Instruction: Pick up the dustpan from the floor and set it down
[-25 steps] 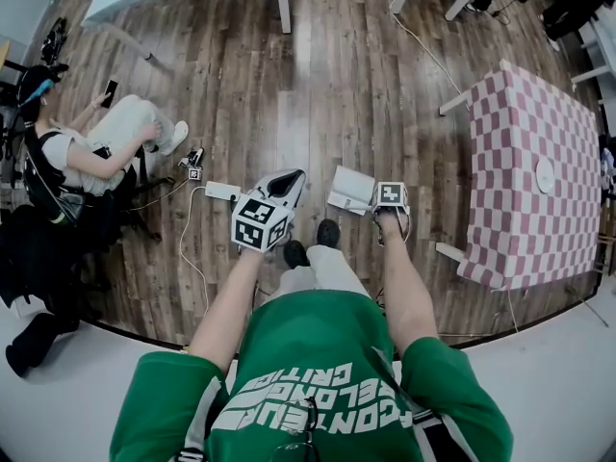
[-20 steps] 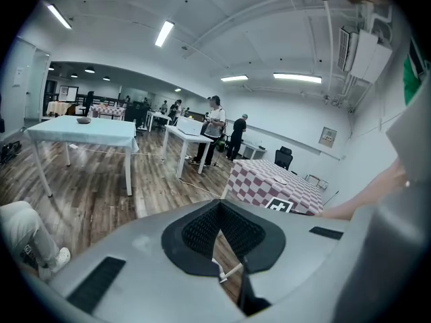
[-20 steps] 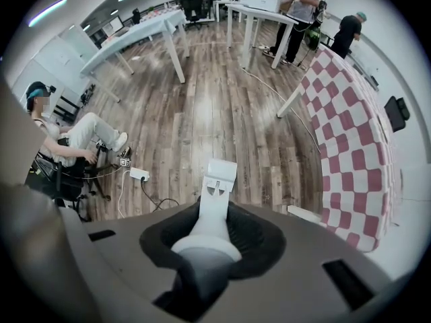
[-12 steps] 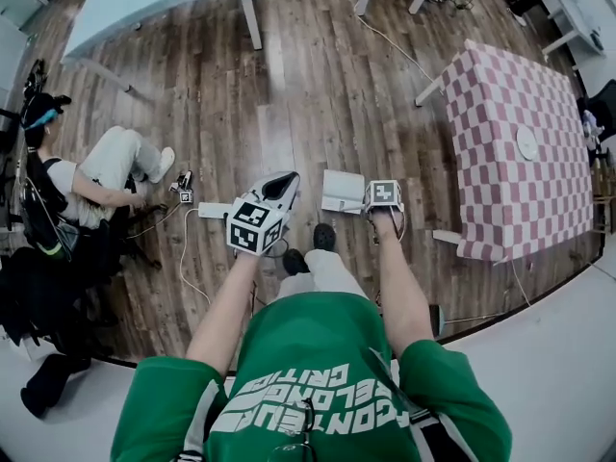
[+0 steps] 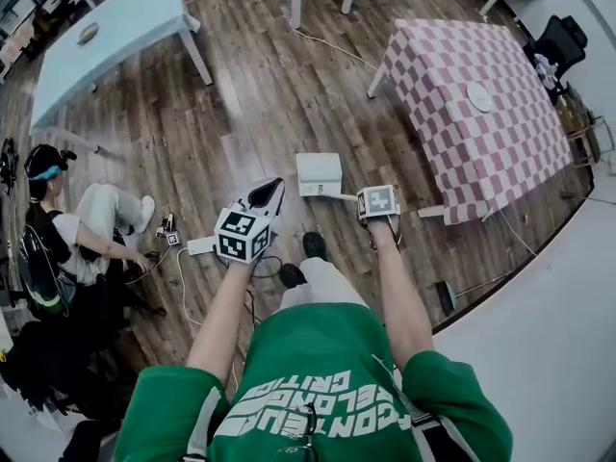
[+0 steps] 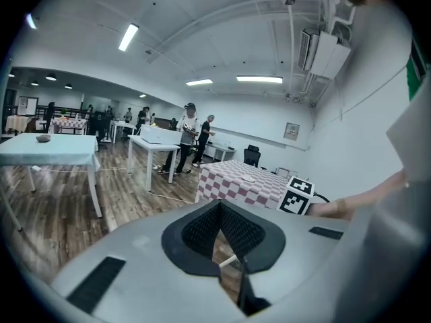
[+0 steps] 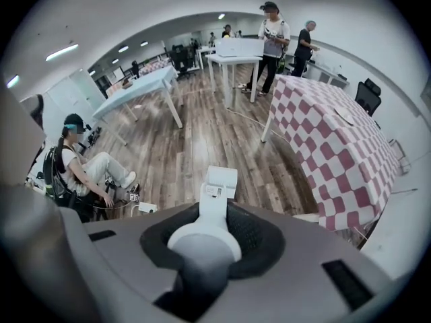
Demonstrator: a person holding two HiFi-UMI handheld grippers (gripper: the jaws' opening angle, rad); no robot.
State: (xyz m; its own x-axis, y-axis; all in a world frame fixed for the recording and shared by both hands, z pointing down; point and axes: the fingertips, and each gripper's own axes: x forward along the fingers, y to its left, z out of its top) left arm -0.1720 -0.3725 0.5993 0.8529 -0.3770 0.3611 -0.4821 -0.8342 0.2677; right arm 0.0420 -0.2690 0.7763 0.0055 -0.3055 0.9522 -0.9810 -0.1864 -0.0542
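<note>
**Dustpan gripped by its handle, ready to be set down**

Seen from above, a person in a green shirt stands on a wooden floor (image 5: 260,114) with a gripper in each hand.

At the far left, another person (image 5: 77,243) sits on the floor near a light blue table (image 5: 106,27).

The left gripper (image 5: 268,192) is held out in front of the body and points forward. Its fingers are pressed together at the tips and nothing is caught between them. It plays no part in the hold.

Just right of it is the white dustpan (image 5: 319,173), in front of the person's feet. Its scoop faces away and its handle (image 7: 214,210) runs back toward the right hand. The right gripper (image 7: 204,241) points steeply down, its fingers pinching that handle. The scoop hangs beyond the fingertips and looks to be clear of the floor.

Further right stands a table with a pink and white checked cloth (image 5: 472,114).

The pick-up appears done, and the setting down is the step in hand. The next move calls for a steady hold so the scoop does not swing. The dustpan should be lowered until it rests flat, and only then should the right fingers spread. The pictures do not show where it is meant to go.
</note>
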